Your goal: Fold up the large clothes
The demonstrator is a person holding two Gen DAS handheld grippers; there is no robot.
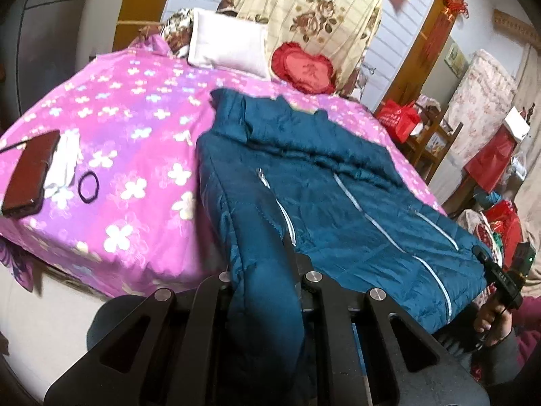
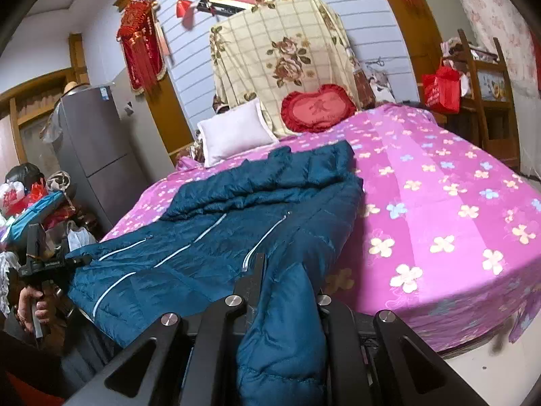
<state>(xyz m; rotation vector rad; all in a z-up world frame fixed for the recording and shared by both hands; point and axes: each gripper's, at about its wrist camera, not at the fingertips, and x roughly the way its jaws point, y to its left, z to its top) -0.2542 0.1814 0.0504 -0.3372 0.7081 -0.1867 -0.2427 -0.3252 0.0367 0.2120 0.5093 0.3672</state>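
Teal jacket (image 1: 304,176) lengthwise, collar toward pillows (zip up); both grippers (image 1: 267,264) (image 2: 284,277) clenched on hem.

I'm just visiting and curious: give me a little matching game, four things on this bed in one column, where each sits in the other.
1. teal quilted jacket
2. white pillow
3. red heart-shaped cushion
4. dark hair tie

A. beside the dark phone case
B. at the bed's head, beside the pillow
C. its near hem held up at both corners
D. against the floral bedding pile

Pairs: 1-C, 2-D, 3-B, 4-A
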